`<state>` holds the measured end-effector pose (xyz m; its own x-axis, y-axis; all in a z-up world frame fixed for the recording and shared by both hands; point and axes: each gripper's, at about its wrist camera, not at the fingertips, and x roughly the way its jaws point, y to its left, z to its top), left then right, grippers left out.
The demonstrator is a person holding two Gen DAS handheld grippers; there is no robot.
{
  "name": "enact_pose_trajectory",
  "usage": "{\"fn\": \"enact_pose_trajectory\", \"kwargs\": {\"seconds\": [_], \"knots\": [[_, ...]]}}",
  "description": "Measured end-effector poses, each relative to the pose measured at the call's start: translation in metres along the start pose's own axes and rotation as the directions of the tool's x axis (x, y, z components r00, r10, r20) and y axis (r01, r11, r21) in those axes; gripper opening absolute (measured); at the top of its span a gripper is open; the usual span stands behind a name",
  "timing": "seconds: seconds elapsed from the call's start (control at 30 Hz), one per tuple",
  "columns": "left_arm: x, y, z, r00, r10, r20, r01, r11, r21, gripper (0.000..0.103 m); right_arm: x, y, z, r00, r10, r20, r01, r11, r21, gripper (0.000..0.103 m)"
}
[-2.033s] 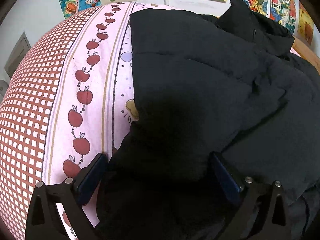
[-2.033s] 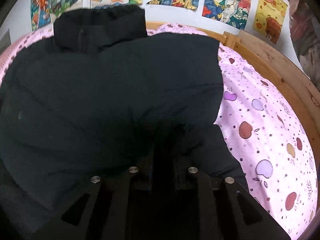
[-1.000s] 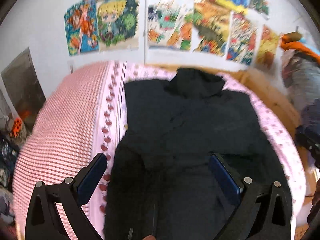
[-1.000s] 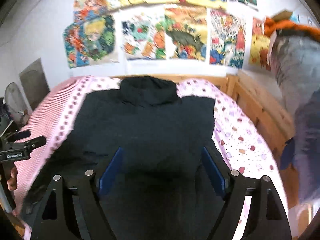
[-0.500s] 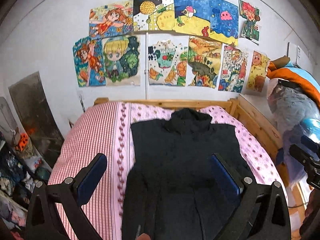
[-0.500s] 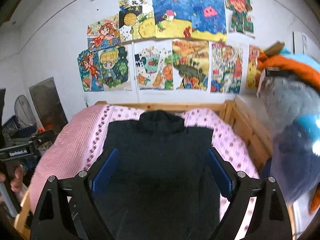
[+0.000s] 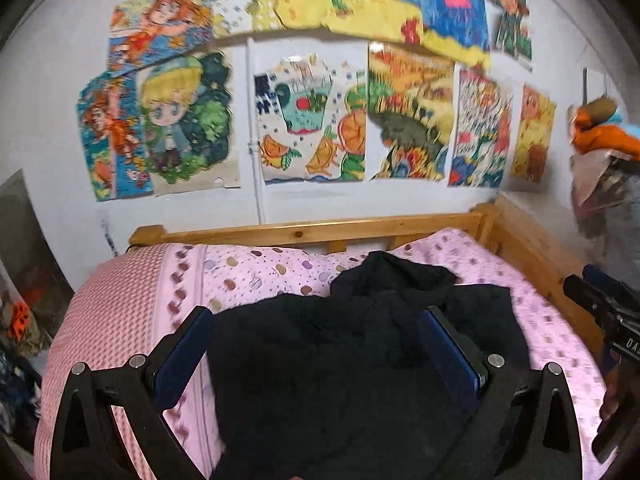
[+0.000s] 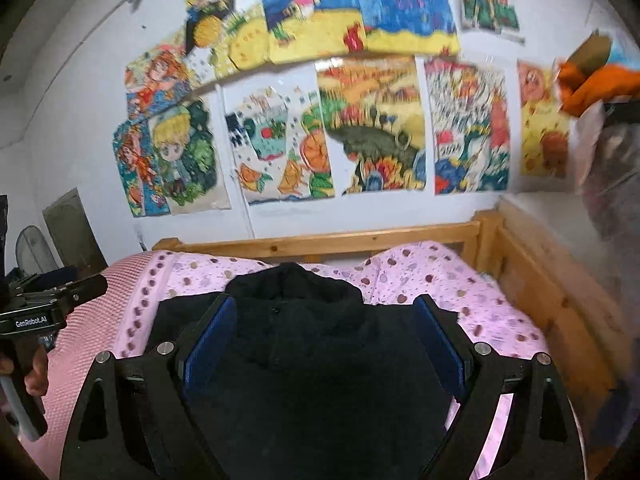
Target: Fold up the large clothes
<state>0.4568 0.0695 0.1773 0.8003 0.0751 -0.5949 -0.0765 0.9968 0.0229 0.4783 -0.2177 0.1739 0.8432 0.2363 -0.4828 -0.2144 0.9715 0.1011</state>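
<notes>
Left wrist view: my left gripper [image 7: 318, 348], black-framed with blue pads, stands released, jaws wide and gripping nothing. Beyond it the black padded jacket [image 7: 340, 360] lies flat on the pink spotted bedsheet [image 7: 256, 276], its collar [image 7: 390, 272] at 12 o'clock toward the wooden headboard rail [image 7: 320, 232]. A red-checked border of the sheet [image 7: 116, 320] runs along 9 o'clock. At 3 o'clock I see my right gripper [image 7: 612, 312] from the side, held off the bed's edge.

Right wrist view: my right gripper [image 8: 326, 340] is likewise released, its blue pads [image 8: 208, 344] spread wide, nothing between them; the jacket is framed in the gap but lies on the bed beyond them. The wooden side rail [image 8: 540, 292] runs from 1 to 4 o'clock. At 9 o'clock my left gripper appears with my hand [image 8: 34, 368] on its grip.

Both views: bright children's drawings [image 7: 312, 136] cover the white wall [image 8: 80, 120] at 12 o'clock; both frames are slightly blurred.
</notes>
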Motion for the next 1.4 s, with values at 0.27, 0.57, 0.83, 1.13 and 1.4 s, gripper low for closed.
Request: {"fn": "enact_pose_trajectory", "kwargs": {"seconds": [0.27,0.57,0.83,1.13,1.4], "knots": [[0.122,-0.008,0.004,0.996,-0.002,-0.091,0.002,1.0,-0.002,0.097,0.141,-0.019,-0.018,0.991,0.044,-0.127,-0.036,0.997,0.065,0.064],[0.199,-0.009,-0.001,0.98,-0.049,-0.195,0.037,0.997,-0.063,0.053,0.218,-0.019,-0.036,0.982,0.05,-0.181,-0.026,0.991,0.132,0.063],[0.189,0.004,-0.007,0.973,-0.188,-0.132,0.157,0.964,-0.216,0.01,0.195,-0.021,-0.045,0.99,0.089,-0.108,-0.072,0.985,0.158,0.01],[0.113,0.025,-0.054,0.974,-0.217,-0.057,0.21,0.972,-0.11,0.007,0.105,-0.03,-0.079,0.991,0.104,-0.083,-0.102,0.994,0.028,0.006],[0.123,0.015,-0.107,0.972,-0.153,-0.18,0.151,0.988,-0.027,0.006,0.111,-0.02,-0.114,0.982,0.008,-0.19,-0.022,0.997,-0.072,0.005]]}}
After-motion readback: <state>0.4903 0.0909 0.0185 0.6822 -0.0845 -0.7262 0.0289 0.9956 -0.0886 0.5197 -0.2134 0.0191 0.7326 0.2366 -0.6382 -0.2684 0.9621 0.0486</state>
